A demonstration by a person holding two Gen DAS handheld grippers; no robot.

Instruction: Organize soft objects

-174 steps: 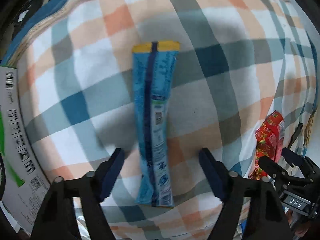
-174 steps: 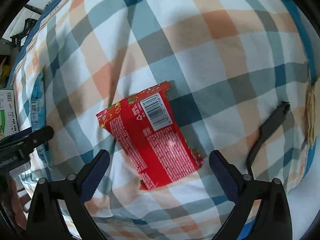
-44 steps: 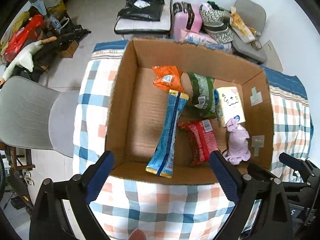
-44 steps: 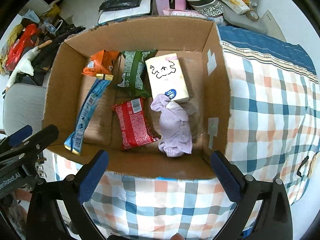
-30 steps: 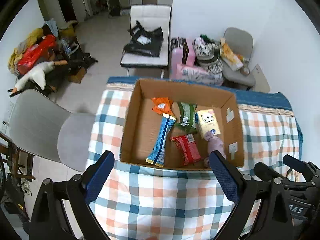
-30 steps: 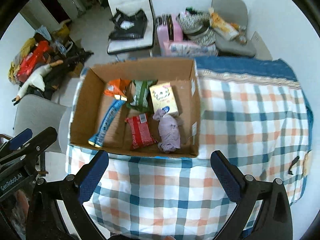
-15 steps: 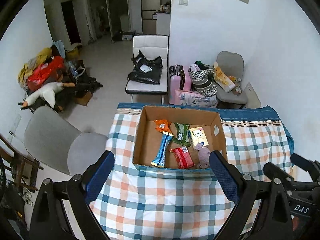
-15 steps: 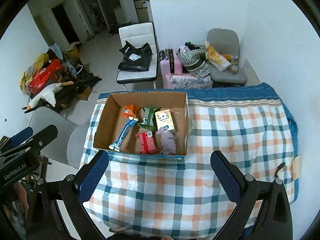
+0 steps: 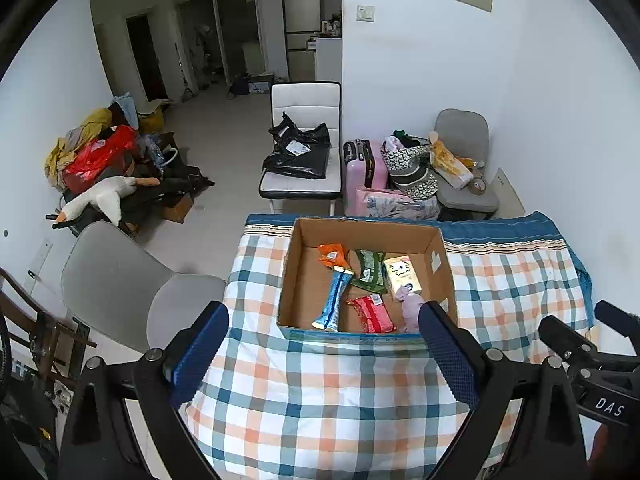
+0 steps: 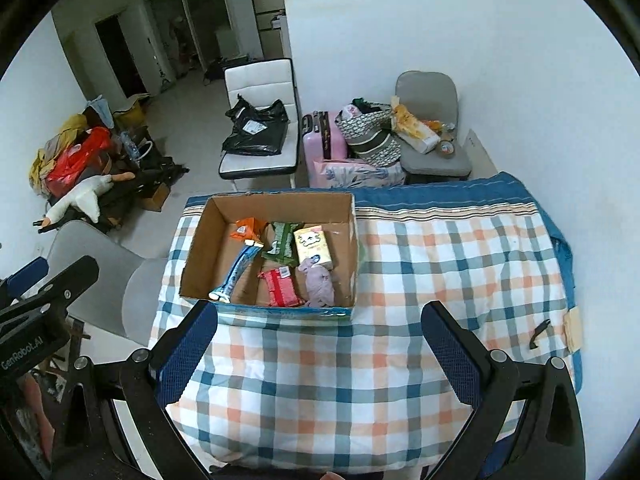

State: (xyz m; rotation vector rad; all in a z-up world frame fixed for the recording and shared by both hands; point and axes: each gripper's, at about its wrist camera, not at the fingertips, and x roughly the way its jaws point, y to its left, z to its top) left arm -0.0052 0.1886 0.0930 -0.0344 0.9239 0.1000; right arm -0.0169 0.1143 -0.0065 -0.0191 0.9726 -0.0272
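Both tongs have pulled far back from the cardboard box (image 9: 366, 280), left tongs (image 9: 324, 356) and right tongs (image 10: 320, 354) spread and empty. The blue wrapper (image 10: 237, 272) leans over the box's near rim; a knock to the bench could spill it.

Your cardboard box (image 10: 272, 308) sat on the table (image 10: 440, 264) at its far left. In it, the long packet (image 10: 236, 272) lay leftmost, the tissue pack (image 10: 312, 244) far right, the cloth (image 10: 320, 284) nearer, right.
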